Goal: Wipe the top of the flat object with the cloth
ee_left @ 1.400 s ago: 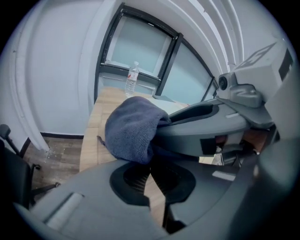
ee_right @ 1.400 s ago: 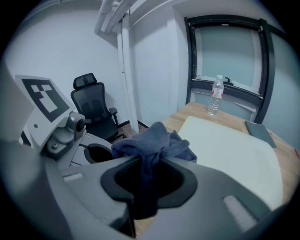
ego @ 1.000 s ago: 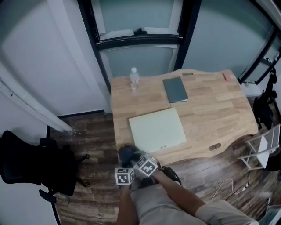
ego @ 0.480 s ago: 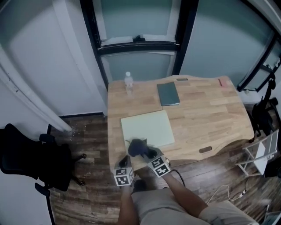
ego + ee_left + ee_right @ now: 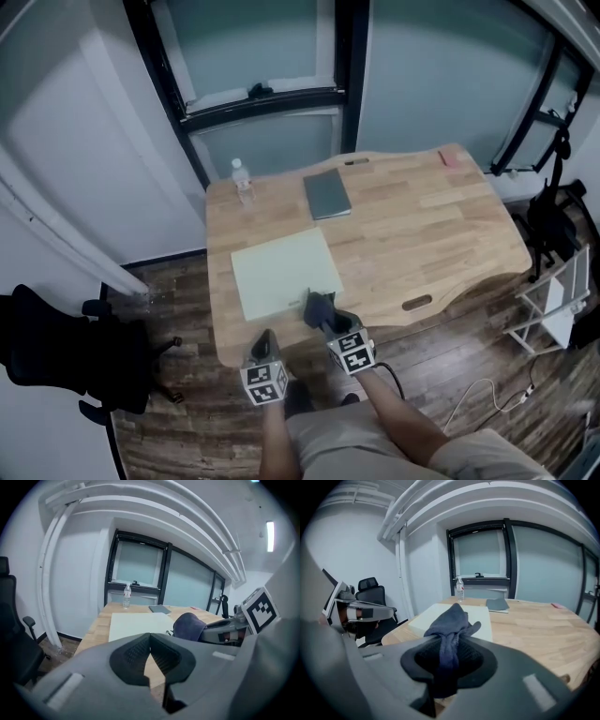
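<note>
**Q:** Where is the cloth (image 5: 318, 306)?

**A:** Clamped in the right gripper (image 5: 327, 322), bunched between its closed jaws with a dark fold standing up past the tips. It sits at the near edge of the pad (image 5: 281, 272), toward the pad's right corner. No view settles whether it touches the surface.

**Q:** And the pad itself?

**A:** A pale flat sheet lying on the near left part of the wooden table (image 5: 441, 225), its top bare.

**Q:** The other tool?

**A:** The left gripper (image 5: 264, 339) hangs at the table's near edge, just left of the right one and off the pad. Its jaws are pressed together with nothing between them.

**Q:** What else is on the table?

**A:** A clear bottle (image 5: 242, 178) stands upright at the far left corner. A grey notebook (image 5: 326, 194) lies flat to its right, beyond the pad. A black chair (image 5: 56, 347) stands on the floor well to the left.
</note>
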`<state>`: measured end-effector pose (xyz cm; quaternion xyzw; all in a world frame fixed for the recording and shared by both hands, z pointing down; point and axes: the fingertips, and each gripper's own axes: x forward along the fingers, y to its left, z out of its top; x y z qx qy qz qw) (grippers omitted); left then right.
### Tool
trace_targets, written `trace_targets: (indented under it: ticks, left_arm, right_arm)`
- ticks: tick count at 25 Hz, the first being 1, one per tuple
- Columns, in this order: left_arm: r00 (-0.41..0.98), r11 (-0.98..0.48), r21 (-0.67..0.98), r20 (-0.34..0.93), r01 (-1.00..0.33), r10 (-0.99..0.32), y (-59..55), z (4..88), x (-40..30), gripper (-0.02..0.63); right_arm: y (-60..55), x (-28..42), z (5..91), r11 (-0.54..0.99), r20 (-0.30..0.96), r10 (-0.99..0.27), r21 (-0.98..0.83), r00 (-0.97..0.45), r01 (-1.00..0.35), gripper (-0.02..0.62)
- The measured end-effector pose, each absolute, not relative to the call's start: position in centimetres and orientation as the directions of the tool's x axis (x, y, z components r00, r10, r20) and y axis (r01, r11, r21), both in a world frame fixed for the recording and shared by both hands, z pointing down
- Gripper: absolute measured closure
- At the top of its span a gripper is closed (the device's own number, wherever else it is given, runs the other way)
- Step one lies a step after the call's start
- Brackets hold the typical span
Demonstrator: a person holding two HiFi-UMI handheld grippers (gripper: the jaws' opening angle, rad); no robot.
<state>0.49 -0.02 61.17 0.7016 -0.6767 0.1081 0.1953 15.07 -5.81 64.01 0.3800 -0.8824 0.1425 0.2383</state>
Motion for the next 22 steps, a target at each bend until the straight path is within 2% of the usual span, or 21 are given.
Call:
trace_targets:
  ticks: [22]
  left_arm:
    - [0.083,-0.032,0.129,0.416,-0.991,-0.906,1.1,61.1,4.0,0.598]
  right_arm:
    - [-3.9,17.6,63.9,0.702,0.547,-0.575,-0.052,-0.609,-0.710,0.515]
